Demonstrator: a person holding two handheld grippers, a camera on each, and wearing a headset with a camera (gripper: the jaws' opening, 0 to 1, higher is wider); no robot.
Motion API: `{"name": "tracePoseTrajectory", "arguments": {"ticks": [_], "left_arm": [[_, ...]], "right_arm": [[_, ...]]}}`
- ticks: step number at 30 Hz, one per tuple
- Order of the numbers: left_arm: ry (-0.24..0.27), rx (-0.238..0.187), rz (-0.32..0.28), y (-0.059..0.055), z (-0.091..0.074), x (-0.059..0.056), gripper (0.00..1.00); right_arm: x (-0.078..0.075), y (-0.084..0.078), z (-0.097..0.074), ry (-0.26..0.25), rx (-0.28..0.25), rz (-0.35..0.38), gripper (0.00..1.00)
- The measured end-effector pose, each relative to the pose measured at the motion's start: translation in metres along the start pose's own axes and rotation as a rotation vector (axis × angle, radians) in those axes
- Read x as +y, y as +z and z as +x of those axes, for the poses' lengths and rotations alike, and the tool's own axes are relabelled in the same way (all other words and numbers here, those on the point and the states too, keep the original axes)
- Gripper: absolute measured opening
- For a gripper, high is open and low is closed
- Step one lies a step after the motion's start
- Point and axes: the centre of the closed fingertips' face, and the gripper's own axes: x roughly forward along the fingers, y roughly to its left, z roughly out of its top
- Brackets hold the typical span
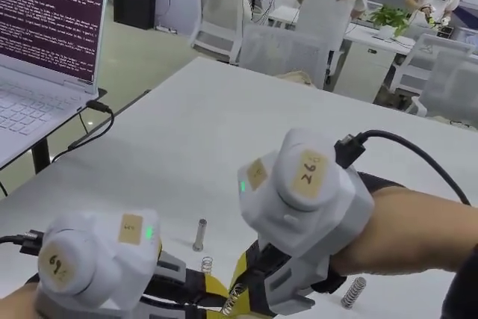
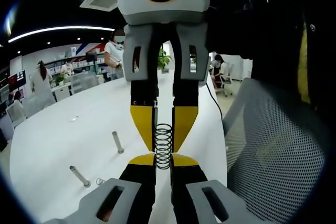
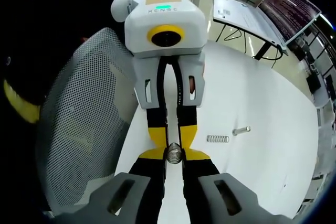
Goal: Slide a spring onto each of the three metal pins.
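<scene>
One spring (image 1: pixel 233 298) sits between my two grippers, which meet tip to tip low over the white table (image 1: pixel 224 132). In the left gripper view my left gripper (image 2: pixel 164 161) is shut on the lower end of the spring (image 2: pixel 164 145), and my right gripper (image 2: pixel 164 129) clamps it from above. In the right gripper view the spring (image 3: pixel 174 153) shows end-on in the right gripper (image 3: pixel 174 155), with the left gripper (image 3: pixel 173 137) opposite. A metal pin (image 1: pixel 200 234) stands upright just beyond, a short spring (image 1: pixel 207 264) beside it. Two pins (image 2: pixel 117 142) (image 2: pixel 79 176) stand to the left.
A loose spring (image 1: pixel 353 292) lies on the table by my right forearm; it lies beside a pin (image 3: pixel 241 130) in the right gripper view. An open laptop (image 1: pixel 45 42) with its cable sits on a stand at the left. Mesh chairs (image 1: pixel 284 50) and people stand past the far edge.
</scene>
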Motion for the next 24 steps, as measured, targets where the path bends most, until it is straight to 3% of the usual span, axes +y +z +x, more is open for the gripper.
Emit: {"name": "tracePoseTrajectory", "arguments": {"ticks": [9, 19, 24], "left_arm": [[-0.012, 0.021, -0.013, -0.0021, 0.0012, -0.0029, 0.02], [-0.002, 0.004, -0.014, -0.0005, 0.0007, -0.0008, 0.03], [-0.003, 0.006, -0.023, -0.0018, 0.0011, -0.0014, 0.11]], "right_arm": [[0.0021, -0.0023, 0.0030, 0.011, 0.011, 0.001, 0.08], [-0.0002, -0.0019, 0.0010, 0.004, 0.017, 0.002, 0.08], [-0.0025, -0.0029, -0.0007, -0.002, 0.023, 0.002, 0.08]]}}
